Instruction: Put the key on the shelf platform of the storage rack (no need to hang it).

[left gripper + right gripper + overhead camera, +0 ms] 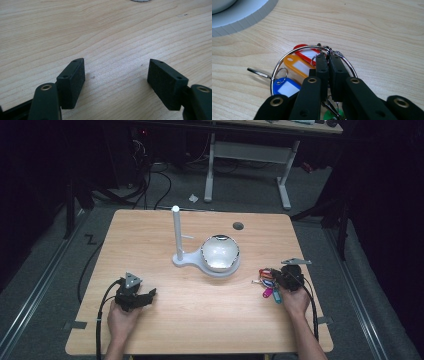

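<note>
A large metal key ring point(266, 281) with coloured tags lies on the wooden table point(200, 305) at the right. My right gripper point(279, 279) is on it. In the right gripper view its jaws point(329, 58) are pressed together on the ring's wire at the top of the loop. Red point(308, 53), orange point(298, 66) and blue point(287, 86) tags fan out to the left, and a green tag point(330, 116) peeks out below. My left gripper point(149, 295) rests near the table's front left. It point(116, 75) stands open over bare wood with nothing between the pads.
A white stand point(187, 260) with an upright post point(176, 232) and a small side peg sits mid-table, and a white bowl point(220, 252) rests on its round base. The base's edge point(244, 15) lies just beyond the keys. A dark round hole point(238, 225) marks the table's far side.
</note>
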The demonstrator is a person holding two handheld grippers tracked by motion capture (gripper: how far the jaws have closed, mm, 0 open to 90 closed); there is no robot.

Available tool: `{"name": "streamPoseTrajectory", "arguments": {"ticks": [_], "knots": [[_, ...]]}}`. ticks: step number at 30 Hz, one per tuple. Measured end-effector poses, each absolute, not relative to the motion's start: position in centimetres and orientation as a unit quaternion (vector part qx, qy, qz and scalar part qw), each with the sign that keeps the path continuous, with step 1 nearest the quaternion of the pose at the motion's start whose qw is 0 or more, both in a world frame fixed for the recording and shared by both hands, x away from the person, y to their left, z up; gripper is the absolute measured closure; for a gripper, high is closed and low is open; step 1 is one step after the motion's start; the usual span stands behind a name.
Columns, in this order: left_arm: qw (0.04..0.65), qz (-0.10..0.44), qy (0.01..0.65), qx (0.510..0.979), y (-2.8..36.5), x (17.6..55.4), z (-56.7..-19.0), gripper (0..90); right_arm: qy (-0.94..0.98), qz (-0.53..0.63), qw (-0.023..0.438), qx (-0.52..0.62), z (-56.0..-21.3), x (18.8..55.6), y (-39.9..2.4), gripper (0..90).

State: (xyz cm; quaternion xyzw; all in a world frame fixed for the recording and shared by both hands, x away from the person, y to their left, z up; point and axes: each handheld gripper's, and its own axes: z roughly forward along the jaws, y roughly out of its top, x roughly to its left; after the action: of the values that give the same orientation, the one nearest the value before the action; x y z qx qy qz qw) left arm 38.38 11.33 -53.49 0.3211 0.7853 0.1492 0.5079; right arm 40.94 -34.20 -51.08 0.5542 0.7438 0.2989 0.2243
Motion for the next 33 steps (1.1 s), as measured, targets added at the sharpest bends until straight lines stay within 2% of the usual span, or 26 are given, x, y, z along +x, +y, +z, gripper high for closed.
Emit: {"name": "streamPoseTrajectory", "arguments": {"ticks": [10, 33], "knots": [[0.508, 0.15, 0.785, 0.323, 11.3, 38.4, -53.5, 30.7, 0.742, 0.319, 0.236, 0.541, -50.0, 40.4, -34.4, 88.1], [0.508, 0.149, 0.785, 0.322, 11.3, 38.4, -53.5, 30.7, 0.741, 0.361, 0.251, 0.508, -45.1, 38.8, -34.9, 88.2]]}}
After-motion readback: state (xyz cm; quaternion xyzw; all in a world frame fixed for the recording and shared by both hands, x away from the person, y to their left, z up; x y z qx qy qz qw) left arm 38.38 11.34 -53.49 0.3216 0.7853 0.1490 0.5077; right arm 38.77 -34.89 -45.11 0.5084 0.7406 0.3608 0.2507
